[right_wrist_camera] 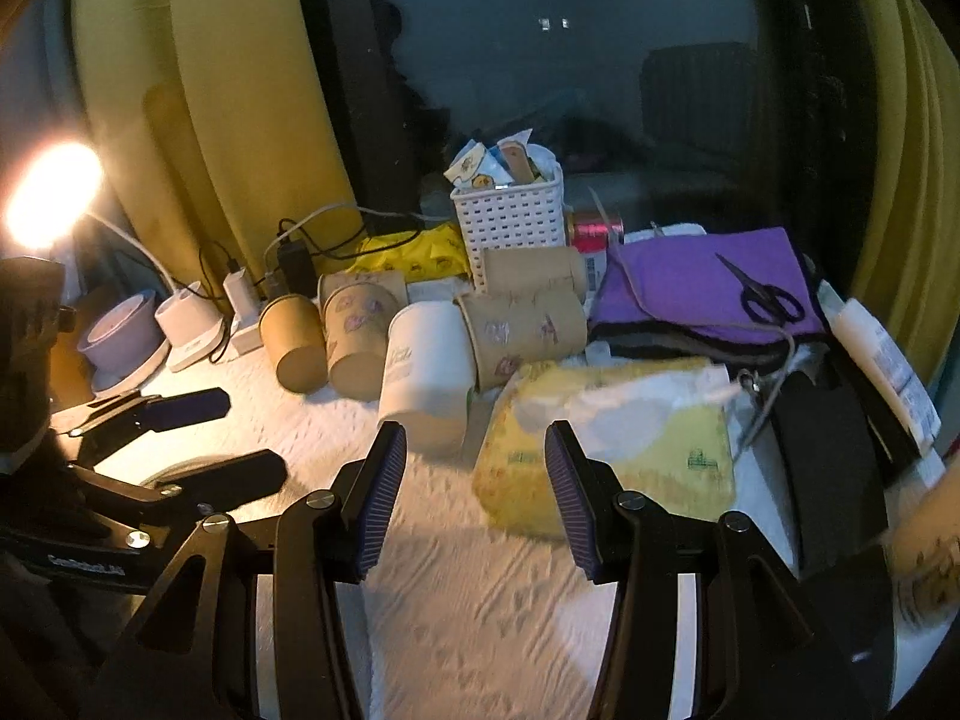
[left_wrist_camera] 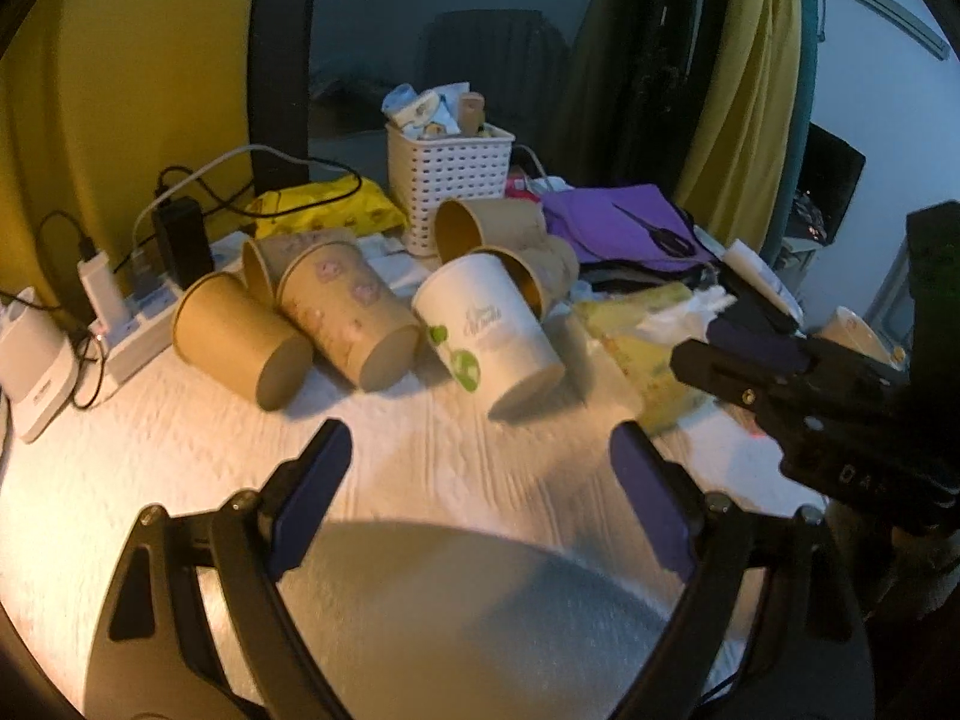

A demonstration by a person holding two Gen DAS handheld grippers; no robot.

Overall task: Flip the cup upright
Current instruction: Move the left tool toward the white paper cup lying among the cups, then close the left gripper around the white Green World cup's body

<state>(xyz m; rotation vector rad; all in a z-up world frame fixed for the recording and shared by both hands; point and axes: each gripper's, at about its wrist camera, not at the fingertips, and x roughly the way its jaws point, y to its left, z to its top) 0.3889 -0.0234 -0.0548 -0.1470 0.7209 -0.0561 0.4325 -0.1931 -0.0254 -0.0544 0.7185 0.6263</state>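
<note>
Several paper cups lie on their sides on the white textured table (left_wrist_camera: 420, 462). A white cup with green print (left_wrist_camera: 489, 330) (right_wrist_camera: 429, 360) lies nearest, its base toward me. Left of it lie a patterned kraft cup (left_wrist_camera: 351, 315) (right_wrist_camera: 360, 333) and a plain kraft cup (left_wrist_camera: 240, 339) (right_wrist_camera: 294, 339). More kraft cups (left_wrist_camera: 486, 225) (right_wrist_camera: 522, 330) lie behind. My left gripper (left_wrist_camera: 480, 480) is open and empty, short of the white cup. My right gripper (right_wrist_camera: 474, 480) is open and empty, in front of the white cup and a yellow pack; it shows at the right of the left wrist view (left_wrist_camera: 750, 354).
A white perforated basket (left_wrist_camera: 447, 186) (right_wrist_camera: 510, 228) of packets stands behind the cups. A power strip with chargers (left_wrist_camera: 132, 324) and a lamp (right_wrist_camera: 51, 192) are at left. A yellow tissue pack (right_wrist_camera: 606, 456), purple cloth (right_wrist_camera: 708, 282) and scissors (right_wrist_camera: 765, 294) are at right.
</note>
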